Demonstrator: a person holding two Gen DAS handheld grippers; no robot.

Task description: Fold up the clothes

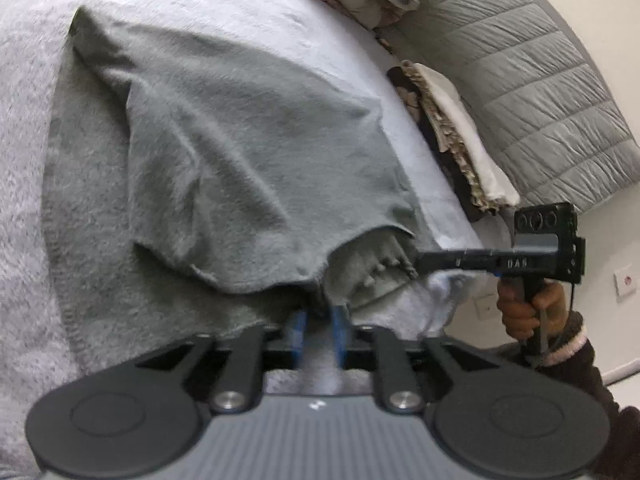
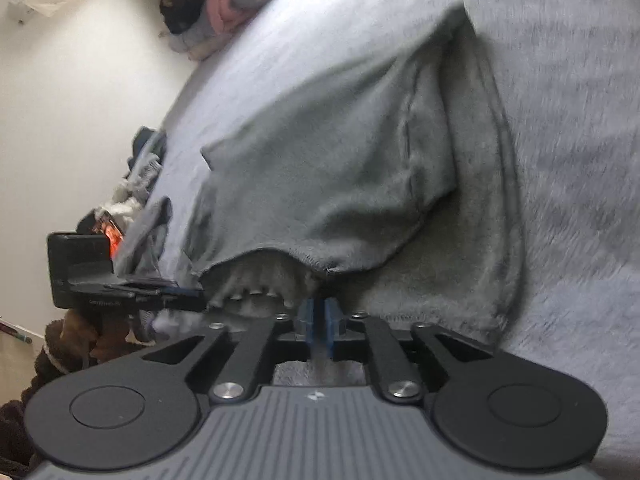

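Fleece, grey-green and fuzzy, lies folded near the bed's (image 1: 24, 160) front edge: your sweater (image 1: 248, 152). Your left gripper (image 1: 318, 320) stands narrowly parted at its hem; your right gripper (image 2: 320, 314), narrower, pinches nothing visible.

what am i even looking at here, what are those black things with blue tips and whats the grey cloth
Each picture comes from a camera mounted on a hand-held grasping tool, looking forward along its two blue-padded fingers. A person holds one tool in each hand; there is no robot arm. The left tool fills the bottom of its own view, where the right hand can also be seen gripping the other tool's handle. The right tool does the same in its view. On a bed covered by a pale fluffy blanket lies a grey fleece garment, partly folded. Both tools sit at its near edge; whether either is pinching fabric is hard to tell. Other clothes are piled at the bed's far side.
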